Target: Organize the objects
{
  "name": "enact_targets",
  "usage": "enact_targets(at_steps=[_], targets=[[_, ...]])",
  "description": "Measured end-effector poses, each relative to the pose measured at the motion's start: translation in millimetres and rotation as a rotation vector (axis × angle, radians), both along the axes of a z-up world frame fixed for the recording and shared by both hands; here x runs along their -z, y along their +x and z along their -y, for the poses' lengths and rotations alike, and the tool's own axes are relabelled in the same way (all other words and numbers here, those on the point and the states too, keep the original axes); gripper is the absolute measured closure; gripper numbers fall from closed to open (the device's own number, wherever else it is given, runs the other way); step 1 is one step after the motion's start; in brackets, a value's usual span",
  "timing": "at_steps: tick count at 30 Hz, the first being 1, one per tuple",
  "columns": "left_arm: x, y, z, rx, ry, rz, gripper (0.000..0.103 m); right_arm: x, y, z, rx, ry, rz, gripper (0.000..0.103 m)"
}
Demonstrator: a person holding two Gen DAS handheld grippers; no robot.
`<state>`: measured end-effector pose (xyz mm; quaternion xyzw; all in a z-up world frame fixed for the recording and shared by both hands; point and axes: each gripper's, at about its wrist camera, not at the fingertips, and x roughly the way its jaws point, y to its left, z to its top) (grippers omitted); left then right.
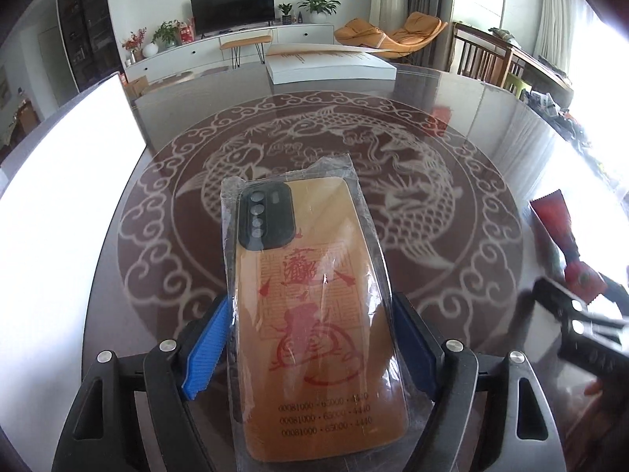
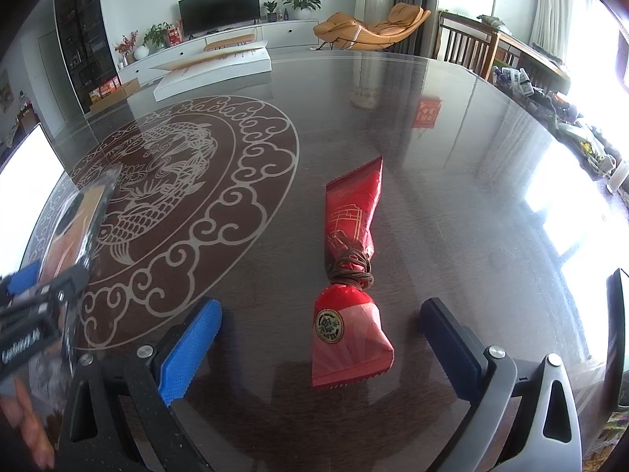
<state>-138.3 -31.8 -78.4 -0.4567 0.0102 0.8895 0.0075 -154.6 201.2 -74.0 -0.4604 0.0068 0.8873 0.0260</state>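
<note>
An orange phone case (image 1: 310, 314) with red print, sealed in clear plastic wrap, sits between the blue pads of my left gripper (image 1: 310, 301). Both pads press on its long edges, and it is held above the table. The right wrist view shows the same case (image 2: 78, 220) at the far left, blurred. A red snack packet (image 2: 350, 330), tied round its middle with brown cord, lies flat on the table. My right gripper (image 2: 320, 310) stands open around its near end, with neither pad touching it. The packet (image 1: 550, 220) also shows at the right edge of the left wrist view.
The round dark glass table (image 2: 432, 196) has a dragon-and-fish pattern (image 1: 314, 149) at its centre. A white flat box (image 1: 330, 67) lies at the far edge. A bright white panel (image 1: 59, 216) stands at the left. Wooden chairs (image 2: 468, 39) and clutter line the right side.
</note>
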Motion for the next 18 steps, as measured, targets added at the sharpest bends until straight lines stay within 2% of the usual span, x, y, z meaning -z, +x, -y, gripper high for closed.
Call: enact_targets(at_steps=[1,3,5,18], targets=[[0.7,8.0,1.2,0.005,-0.001,0.001,0.021,-0.2,0.0,-0.6,0.000,0.000,0.000,0.002],[3.1,14.7,3.6,0.002,0.004,0.012,0.007,-0.2,0.0,-0.5,-0.001,0.000,0.000,0.002],[5.3,12.0,5.9,-0.008,0.006,0.028,0.000,-0.3,0.0,-0.7,-0.001,0.000,0.000,0.002],[6.3,14.4,2.1,-0.014,0.007,0.020,0.000,1.2,-0.5,1.9,-0.007,-0.001,0.004,0.000]])
